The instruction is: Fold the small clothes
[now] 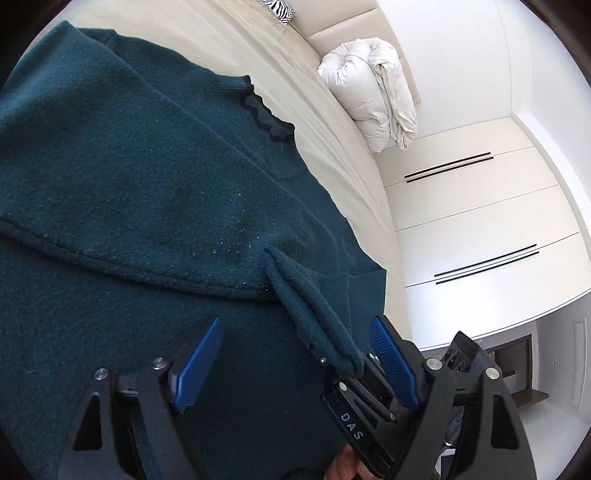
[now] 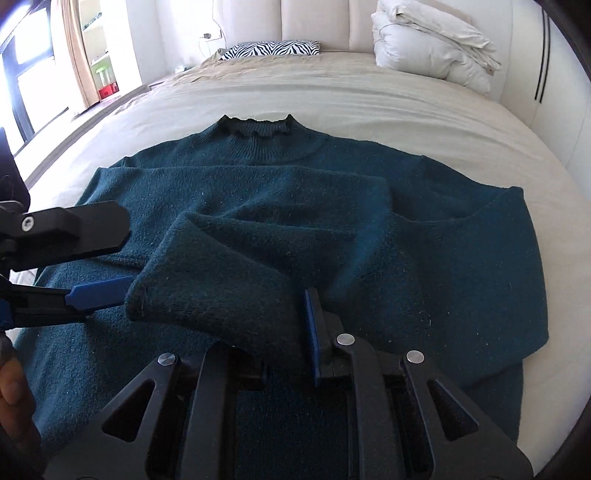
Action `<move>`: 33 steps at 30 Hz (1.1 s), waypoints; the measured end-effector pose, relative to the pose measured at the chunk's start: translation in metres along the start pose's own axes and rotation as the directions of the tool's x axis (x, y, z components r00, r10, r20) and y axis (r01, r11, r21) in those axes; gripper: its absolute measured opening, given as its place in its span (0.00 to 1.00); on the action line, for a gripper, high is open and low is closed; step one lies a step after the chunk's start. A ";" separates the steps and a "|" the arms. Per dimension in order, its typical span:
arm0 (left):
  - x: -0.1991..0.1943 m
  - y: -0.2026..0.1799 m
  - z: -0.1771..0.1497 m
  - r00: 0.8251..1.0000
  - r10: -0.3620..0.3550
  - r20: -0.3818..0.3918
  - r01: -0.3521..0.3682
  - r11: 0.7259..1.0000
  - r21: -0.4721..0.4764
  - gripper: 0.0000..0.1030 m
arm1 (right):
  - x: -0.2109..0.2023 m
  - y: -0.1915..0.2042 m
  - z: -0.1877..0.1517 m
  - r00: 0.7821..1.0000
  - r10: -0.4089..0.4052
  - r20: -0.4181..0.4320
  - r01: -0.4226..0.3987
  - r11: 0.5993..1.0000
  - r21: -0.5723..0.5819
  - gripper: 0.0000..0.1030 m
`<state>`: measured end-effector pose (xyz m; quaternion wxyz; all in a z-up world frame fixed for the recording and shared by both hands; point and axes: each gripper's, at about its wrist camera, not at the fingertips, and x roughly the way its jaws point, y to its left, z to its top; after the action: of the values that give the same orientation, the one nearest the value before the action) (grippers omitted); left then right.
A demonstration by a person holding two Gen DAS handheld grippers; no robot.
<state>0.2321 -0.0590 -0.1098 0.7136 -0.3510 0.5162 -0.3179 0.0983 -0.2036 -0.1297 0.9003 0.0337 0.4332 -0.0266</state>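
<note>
Both wrist views hover close over the teal sweater point(image 2: 332, 206); the left faces the wardrobe point(image 1: 480, 206), the right the headboard point(image 2: 314, 22). Both share the duvet point(image 1: 373, 92).

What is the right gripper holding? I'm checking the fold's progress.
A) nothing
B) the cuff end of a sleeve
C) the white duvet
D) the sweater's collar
B: in the right wrist view the right gripper is closed on the cuff end of a sleeve, lifted over the body of the green sweater, far from the collar.
</note>
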 end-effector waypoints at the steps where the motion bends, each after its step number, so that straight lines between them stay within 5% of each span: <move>1: 0.009 -0.002 0.001 1.000 0.006 -0.012 -0.006 1.000 -0.001 0.81 | -0.002 0.000 -0.001 1.000 0.009 -0.005 -0.009 1.000 0.015 0.20; 3: 0.023 -0.008 0.003 0.999 0.022 -0.032 -0.022 1.000 0.006 0.73 | -0.007 -0.001 -0.010 1.000 0.029 -0.008 -0.029 0.999 0.020 0.26; 5: 0.037 -0.013 0.006 0.996 0.026 -0.080 -0.025 1.000 0.006 0.24 | -0.010 0.000 -0.010 0.999 0.048 -0.001 -0.048 0.999 0.016 0.42; 6: 0.043 -0.015 0.007 0.994 0.031 -0.104 -0.031 1.000 0.005 0.14 | -0.016 -0.001 -0.012 0.998 0.062 0.011 -0.062 0.998 0.020 0.59; 7: 0.046 -0.017 0.005 0.993 0.050 -0.107 -0.049 0.999 0.020 0.10 | -0.023 -0.003 -0.016 0.997 0.073 0.027 -0.074 0.997 0.027 0.62; 13: 0.022 -0.058 0.019 0.992 0.124 -0.034 -0.115 0.973 0.199 0.09 | -0.052 -0.052 -0.043 0.976 0.199 0.088 -0.214 0.951 0.222 0.62; 21: -0.041 -0.103 0.050 0.972 0.168 0.162 -0.224 0.869 0.441 0.09 | -0.050 -0.120 -0.080 0.937 0.315 0.149 -0.347 0.800 0.489 0.62; 23: -0.046 -0.093 0.057 0.961 0.205 0.188 -0.269 0.857 0.439 0.09 | -0.049 -0.120 -0.081 0.939 0.309 0.152 -0.343 0.797 0.497 0.62; 28: -0.049 -0.034 0.076 0.945 0.272 0.182 -0.319 0.891 0.324 0.09 | -0.048 -0.124 -0.082 0.934 0.322 0.156 -0.355 0.776 0.521 0.62; 33: -0.033 0.006 0.079 0.936 0.325 0.136 -0.351 0.895 0.274 0.09 | -0.043 -0.134 -0.073 0.920 0.351 0.177 -0.388 0.734 0.558 0.62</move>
<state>0.3002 -0.0156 -0.0800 0.8238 -0.1593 0.4849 -0.2466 0.0039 -0.3300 -0.1464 0.8458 0.3922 0.3612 0.0202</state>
